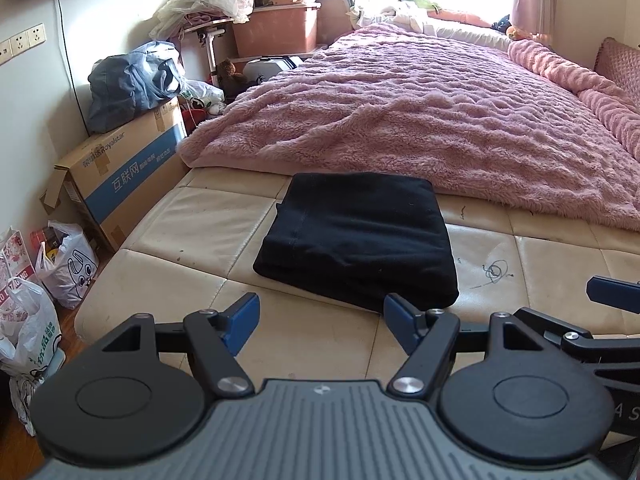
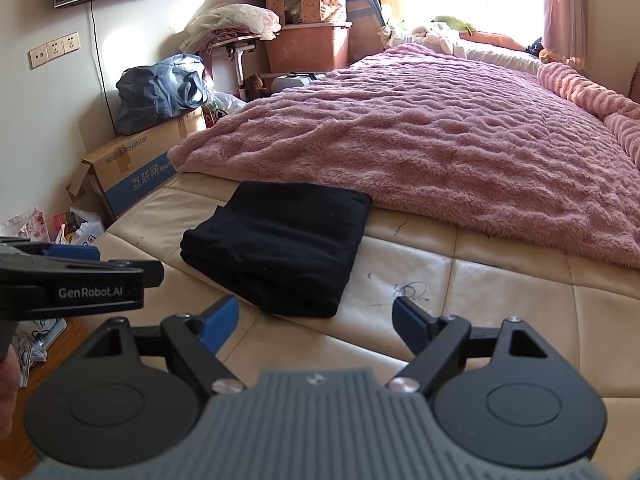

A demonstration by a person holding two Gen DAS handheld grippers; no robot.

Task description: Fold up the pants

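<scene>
The black pants lie folded into a thick rectangle on the cream leather bed end; they also show in the right wrist view. My left gripper is open and empty, held just in front of the pants' near edge. My right gripper is open and empty, near the pants' near right corner. The left gripper's body shows at the left of the right wrist view, and the right gripper's blue fingertip at the right edge of the left wrist view.
A fluffy pink blanket covers the bed beyond the pants. A cardboard box with a blue bag on it stands at the left. Plastic bags sit on the floor. Storage boxes stand at the back.
</scene>
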